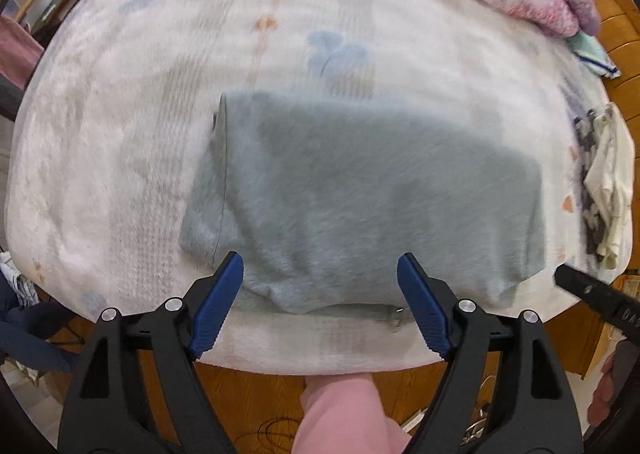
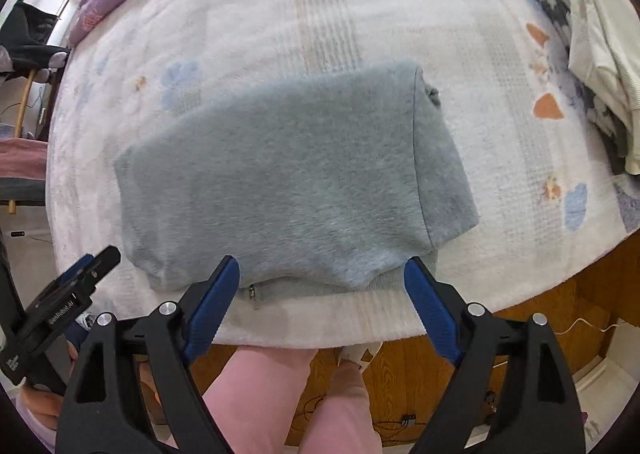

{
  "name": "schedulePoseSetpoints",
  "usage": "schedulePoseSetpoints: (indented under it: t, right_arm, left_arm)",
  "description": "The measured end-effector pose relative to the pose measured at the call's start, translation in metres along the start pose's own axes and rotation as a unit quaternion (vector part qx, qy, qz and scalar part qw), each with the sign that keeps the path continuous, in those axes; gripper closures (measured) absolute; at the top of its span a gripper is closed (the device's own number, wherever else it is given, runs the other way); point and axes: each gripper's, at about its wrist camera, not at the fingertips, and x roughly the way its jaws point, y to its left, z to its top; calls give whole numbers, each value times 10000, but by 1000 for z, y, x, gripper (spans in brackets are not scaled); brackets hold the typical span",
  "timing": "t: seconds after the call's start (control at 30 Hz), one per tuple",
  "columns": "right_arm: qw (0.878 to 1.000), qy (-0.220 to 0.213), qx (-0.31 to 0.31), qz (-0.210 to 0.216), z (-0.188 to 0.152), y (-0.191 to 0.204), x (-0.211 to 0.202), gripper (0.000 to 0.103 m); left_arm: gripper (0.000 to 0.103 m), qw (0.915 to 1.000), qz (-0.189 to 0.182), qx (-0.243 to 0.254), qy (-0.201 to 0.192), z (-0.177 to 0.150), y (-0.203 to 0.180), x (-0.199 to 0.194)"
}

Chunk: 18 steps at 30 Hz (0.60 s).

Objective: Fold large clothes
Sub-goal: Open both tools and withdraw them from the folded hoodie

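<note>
Bed blanket (image 1: 120,174) is carrying the folded grey garment (image 1: 360,194). I am holding both claws, left claw (image 1: 320,306) and right claw (image 2: 322,310), wide and empty above it; next probably setting it aside.

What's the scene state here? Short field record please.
surface: bed with patterned white blanket
garment: grey sweatshirt, folded into a compact block, lying flat near the front edge
left hand-held gripper: open, above the garment's near edge, holding nothing
right hand-held gripper: open, holding nothing
other clothes: cream and dark pile at the right edge
</note>
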Motion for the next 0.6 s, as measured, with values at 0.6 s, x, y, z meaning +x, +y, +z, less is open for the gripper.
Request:
schedulePoseSetpoints:
  t: [0.6]
  right_arm:
    - [9931, -1111, 297, 223, -42, -38, -113, 19]
  left_arm:
    - [23, 9940, -35, 377, -1025, -14, -50, -78]
